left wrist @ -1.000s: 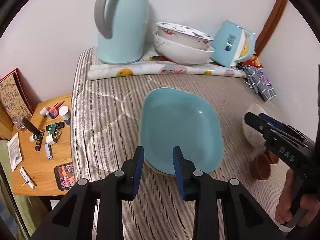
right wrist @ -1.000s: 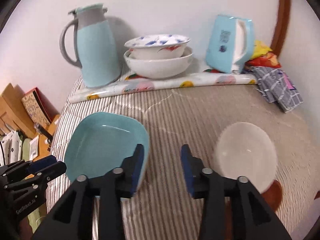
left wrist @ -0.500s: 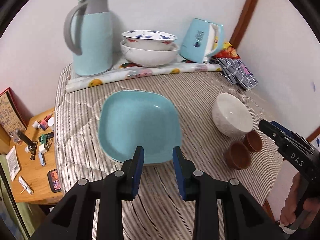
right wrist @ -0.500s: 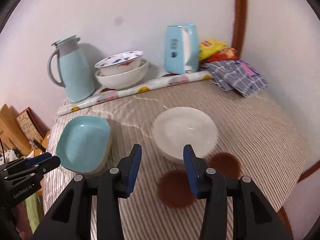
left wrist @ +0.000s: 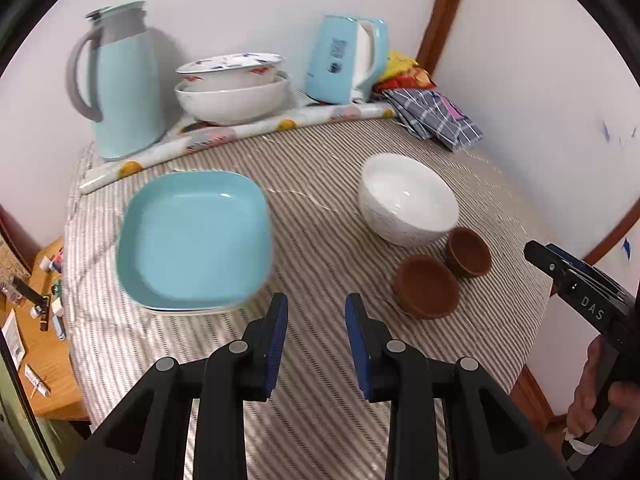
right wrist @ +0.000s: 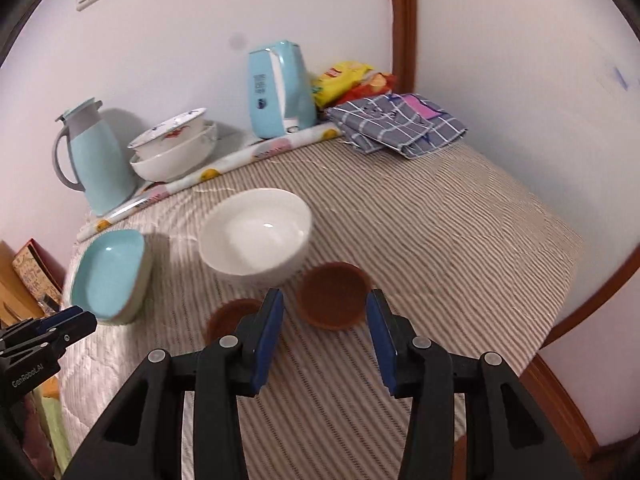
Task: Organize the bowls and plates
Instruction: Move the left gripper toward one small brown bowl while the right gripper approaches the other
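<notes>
- Grippers first: my left gripper (left wrist: 316,320), at the bottom centre of its frame, stands parted and holds nothing; my right gripper (right wrist: 325,322) is spread wider, also bare, framing the nearer brown bowl (right wrist: 334,300).
- Plates look sorted, I judge: the teal plate (left wrist: 192,240), centre-left, sits on a paler one.
- Bowls remain: the white bowl (left wrist: 408,200) and second brown bowl (left wrist: 426,285) lie loose, centre-right.
- Compared with a second ago, my left gripper has pulled away from the plate, and my right has swung over to the brown bowls.
</notes>
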A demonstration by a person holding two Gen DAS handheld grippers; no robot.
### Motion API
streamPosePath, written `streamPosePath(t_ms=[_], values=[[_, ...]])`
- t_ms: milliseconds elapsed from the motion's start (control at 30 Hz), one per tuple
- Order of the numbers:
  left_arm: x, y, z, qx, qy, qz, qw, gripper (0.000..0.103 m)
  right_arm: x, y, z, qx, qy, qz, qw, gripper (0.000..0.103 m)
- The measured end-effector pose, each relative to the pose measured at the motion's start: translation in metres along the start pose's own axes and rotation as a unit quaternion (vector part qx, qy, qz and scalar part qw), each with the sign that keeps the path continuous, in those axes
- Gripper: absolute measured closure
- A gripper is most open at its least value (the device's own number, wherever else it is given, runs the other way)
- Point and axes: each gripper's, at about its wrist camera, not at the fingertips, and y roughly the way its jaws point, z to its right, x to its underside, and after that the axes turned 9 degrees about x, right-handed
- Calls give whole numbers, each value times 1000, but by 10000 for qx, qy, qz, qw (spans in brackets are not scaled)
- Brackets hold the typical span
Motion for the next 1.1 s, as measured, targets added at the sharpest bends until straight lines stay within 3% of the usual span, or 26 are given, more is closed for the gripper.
streamPosePath(t_ms=[233, 533, 800, 1100], values=[[3, 24, 27, 90, 155, -274, 9995, 75, 11, 15, 22, 73, 59, -167, 9998, 60], [-6, 49, 42, 290, 203, -319, 9989, 75, 10, 44, 38, -1, 162, -363, 9992, 60], [-15, 79, 53, 572, 212, -459, 9971, 75, 0, 69, 36, -158, 127, -405, 9990, 60], [-15, 107, 56, 604, 253, -645, 9958, 75, -6, 101, 24, -223, -45, -610, 9979, 60]])
